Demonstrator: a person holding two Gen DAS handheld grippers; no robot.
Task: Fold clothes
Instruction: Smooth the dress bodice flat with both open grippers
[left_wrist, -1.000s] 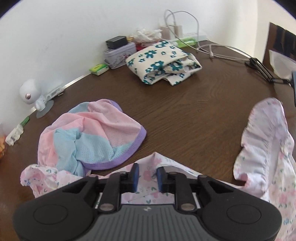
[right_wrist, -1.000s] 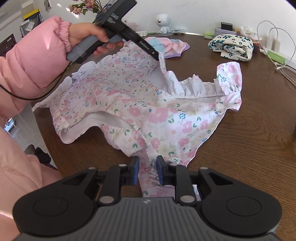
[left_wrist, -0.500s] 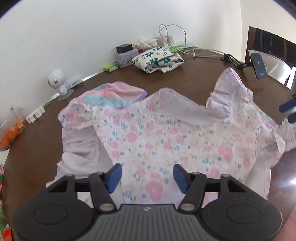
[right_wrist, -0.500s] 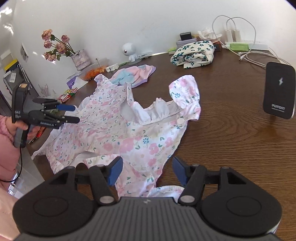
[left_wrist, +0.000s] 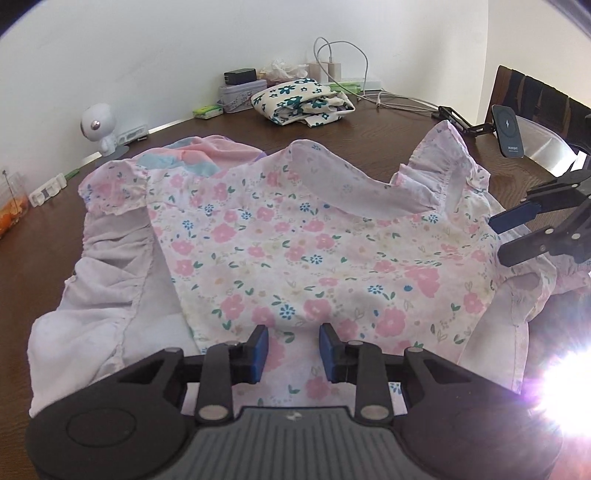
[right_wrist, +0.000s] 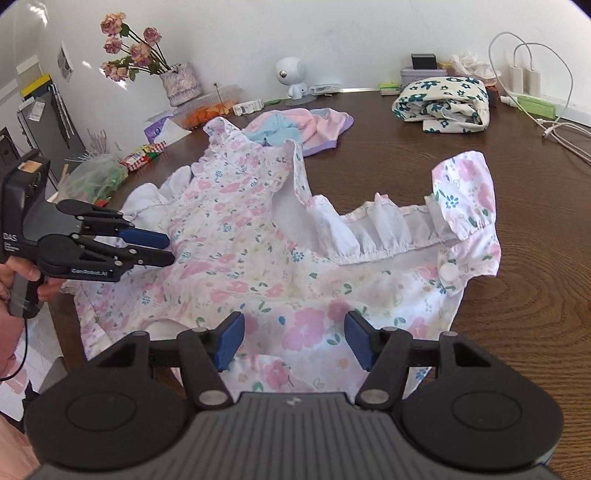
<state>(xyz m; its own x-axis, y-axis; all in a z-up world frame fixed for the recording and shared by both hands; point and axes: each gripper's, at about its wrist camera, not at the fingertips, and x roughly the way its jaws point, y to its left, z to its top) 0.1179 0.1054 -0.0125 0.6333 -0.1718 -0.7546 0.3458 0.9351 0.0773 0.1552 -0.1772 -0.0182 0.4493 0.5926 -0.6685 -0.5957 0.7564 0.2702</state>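
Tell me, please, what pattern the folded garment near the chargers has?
Dark teal flowers on cream; the folded garment shows best in the right wrist view.

Sun glare (left_wrist: 565, 387) washes out the floral dress's (left_wrist: 314, 258) near right corner; its hem hides under the left claw (left_wrist: 294, 349).

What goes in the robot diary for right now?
flowery dress spread on table | left tongs open | right tongs open | nothing held
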